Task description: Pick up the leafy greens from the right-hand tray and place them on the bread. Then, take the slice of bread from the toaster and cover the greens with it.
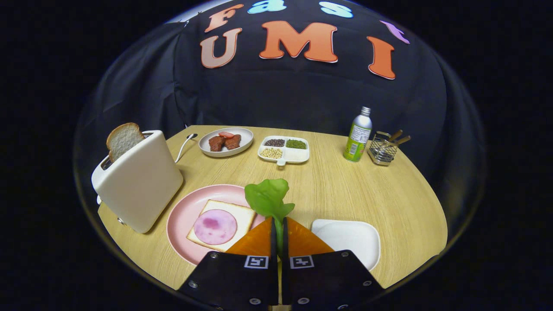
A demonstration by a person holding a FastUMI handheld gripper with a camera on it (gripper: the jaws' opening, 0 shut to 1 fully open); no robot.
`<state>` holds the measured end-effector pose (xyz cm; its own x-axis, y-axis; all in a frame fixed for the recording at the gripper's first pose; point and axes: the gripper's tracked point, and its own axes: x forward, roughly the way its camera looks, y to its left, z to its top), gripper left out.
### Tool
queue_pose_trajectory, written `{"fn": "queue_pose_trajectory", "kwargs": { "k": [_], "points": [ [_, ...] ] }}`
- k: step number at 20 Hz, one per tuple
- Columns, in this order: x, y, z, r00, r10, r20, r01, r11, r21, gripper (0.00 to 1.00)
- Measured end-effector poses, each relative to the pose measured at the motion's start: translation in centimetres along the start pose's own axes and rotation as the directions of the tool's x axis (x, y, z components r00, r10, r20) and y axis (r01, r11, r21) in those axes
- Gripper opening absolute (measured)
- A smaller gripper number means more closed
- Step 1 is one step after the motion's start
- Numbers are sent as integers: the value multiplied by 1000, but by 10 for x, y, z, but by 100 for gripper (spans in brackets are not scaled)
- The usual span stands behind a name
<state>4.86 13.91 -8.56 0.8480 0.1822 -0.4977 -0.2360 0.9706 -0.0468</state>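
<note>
Leafy greens (268, 198) are pinched by the stem between both fingers of the gripper (278, 233), leaf sticking up just ahead of the tips, over the right rim of the pink plate (181, 216). Bread (222, 224) with the ham slice (215, 226) sits a bit to the left. I'd slide left until the leaf hangs over the ham, drop low, then let go. The white tray (350, 237) on the right looks empty; the toaster (138, 181) slice (124, 139) waits at far left.

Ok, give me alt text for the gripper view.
The gripper is shut on leafy greens, held beside a pink plate with ham-topped bread. A toaster holding a bread slice stands beyond the plate, a white tray opposite.
</note>
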Motion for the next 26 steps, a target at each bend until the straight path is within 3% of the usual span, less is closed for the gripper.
{"fn": "queue_pose_trajectory", "kwargs": {
  "k": [13,15,19,22,26],
  "points": [
    [44,68,-13,997,66,-33,-67,997,-28,4],
    [48,73,-19,997,69,-47,-70,997,-22,10],
    [45,72,-20,998,44,-49,-46,999,-30,24],
    [35,71,-11,1000,20,-23,-20,1000,-19,65],
    [22,70,8,1000,-12,25,12,1000,-19,86]
  ]
}}
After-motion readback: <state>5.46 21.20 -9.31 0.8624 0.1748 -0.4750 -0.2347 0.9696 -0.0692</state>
